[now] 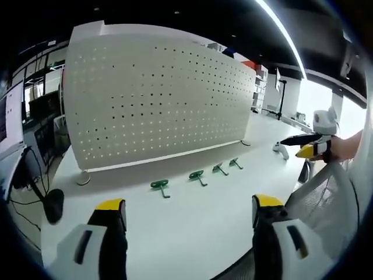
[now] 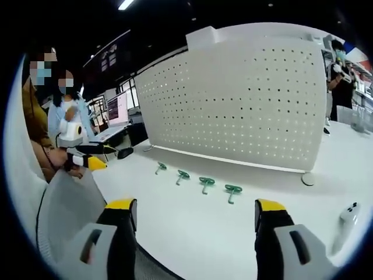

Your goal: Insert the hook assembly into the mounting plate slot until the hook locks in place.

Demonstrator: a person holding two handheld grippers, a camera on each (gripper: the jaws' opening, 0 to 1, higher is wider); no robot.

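Note:
A white perforated mounting plate [image 1: 157, 99] [image 2: 245, 99] stands upright on the white table [image 1: 192, 233] [image 2: 192, 233]. Several green hook assemblies lie in a row in front of it, from one end hook [image 1: 160, 185] [image 2: 232, 189] to the other end hook [image 1: 235, 163] [image 2: 160, 168]. My left gripper [image 1: 189, 204] is open and empty, well short of the hooks. It also appears at the left of the right gripper view [image 2: 99, 156]. My right gripper [image 2: 195, 205] is open and empty too. The left gripper view catches it at the right edge [image 1: 294, 146], held in a hand.
A white controller [image 1: 281, 150] [image 2: 348, 216] lies on the table beside the plate. Round feet [image 1: 83, 178] [image 2: 308, 178] hold the plate up. A mesh chair back [image 1: 326, 198] [image 2: 64, 216] is close by. Black cables [image 1: 52, 204] hang off one table edge. People [image 2: 58, 111] stand nearby.

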